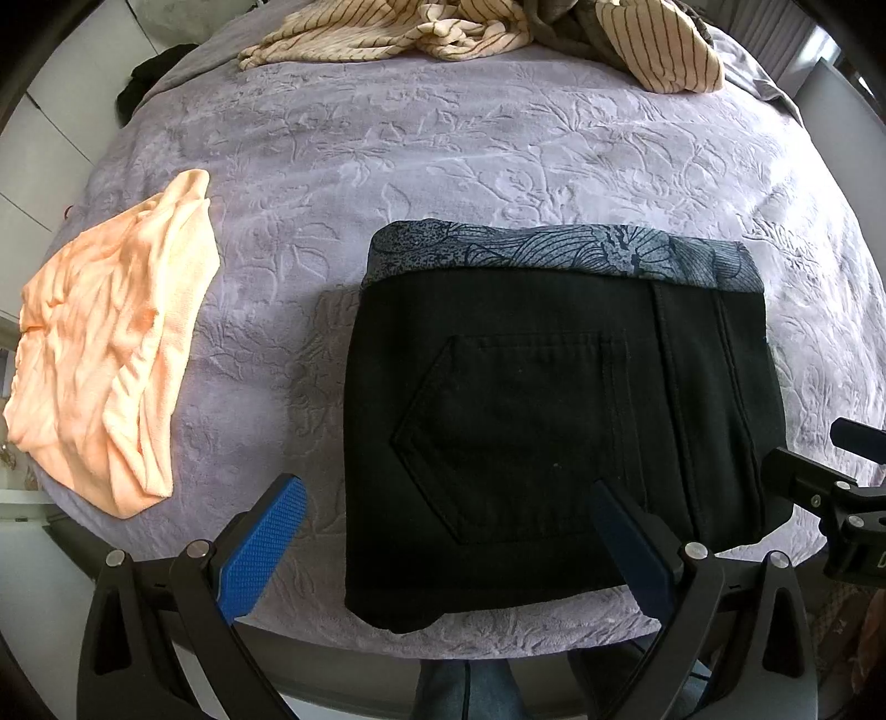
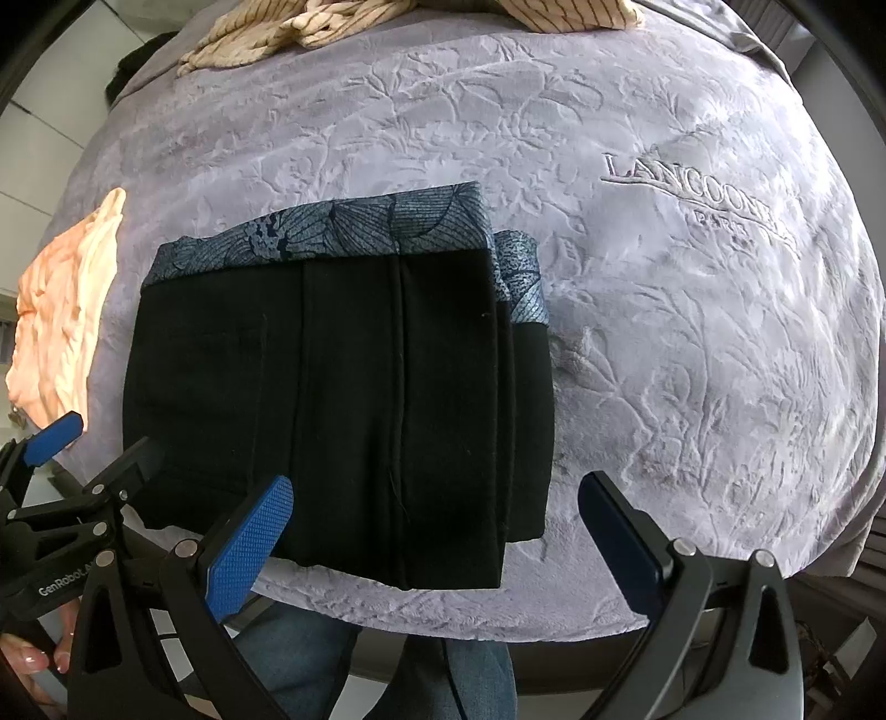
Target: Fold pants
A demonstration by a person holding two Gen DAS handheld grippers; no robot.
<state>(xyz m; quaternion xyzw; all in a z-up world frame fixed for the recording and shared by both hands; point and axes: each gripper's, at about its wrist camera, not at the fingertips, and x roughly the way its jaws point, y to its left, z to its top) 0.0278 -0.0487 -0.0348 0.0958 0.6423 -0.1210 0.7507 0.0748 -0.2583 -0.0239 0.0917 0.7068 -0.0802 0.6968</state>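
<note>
Both grippers are black with blue bumpy pads (image 1: 266, 548) and round silver screws (image 2: 185, 549). One arm says "GenRobot" in white. The person wears blue jeans (image 2: 310, 664).

A: Where do the folded pants (image 1: 554, 421) lie?

B: On the bed (image 1: 443, 166), at its near edge, a patterned band along their far side.

A: And to their left?

B: A crumpled garment (image 1: 105, 354), near the bed's left edge, apart from the pants.

A: Behind them?

B: A striped heap of clothes (image 1: 470, 27) along the far edge.

A: The grippers?

B: The left gripper (image 1: 448, 543) straddles the pants' near left corner; the right gripper (image 2: 437, 548) straddles their near right corner.
</note>
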